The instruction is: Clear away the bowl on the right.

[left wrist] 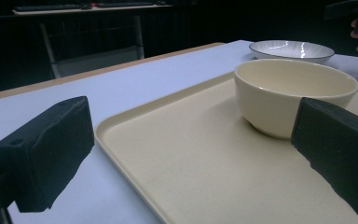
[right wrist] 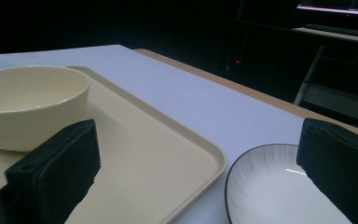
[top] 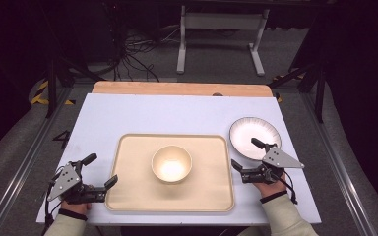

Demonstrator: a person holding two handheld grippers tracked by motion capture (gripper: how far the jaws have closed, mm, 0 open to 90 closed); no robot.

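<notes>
sitting empty on the tray [top: 128, 196], the bowl [top: 171, 163]; both tools [top: 100, 172] [top: 246, 153] gape wide, holding nothing.

Left tongs [top: 100, 169], right tongs [top: 247, 154]: both held low, jaws wide apart.

bowl [left wrist: 294, 93]: near side hidden behind my left claw's jaw | plate [right wrist: 279, 191]: cut by bottom edge, right part behind my right claw's jaw | tray [left wrist: 205, 163]: near corner cut off

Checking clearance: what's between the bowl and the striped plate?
Bare tray floor, then the tray rim and a strip of white table, seen in the high view between the bowl and the plate.
</notes>
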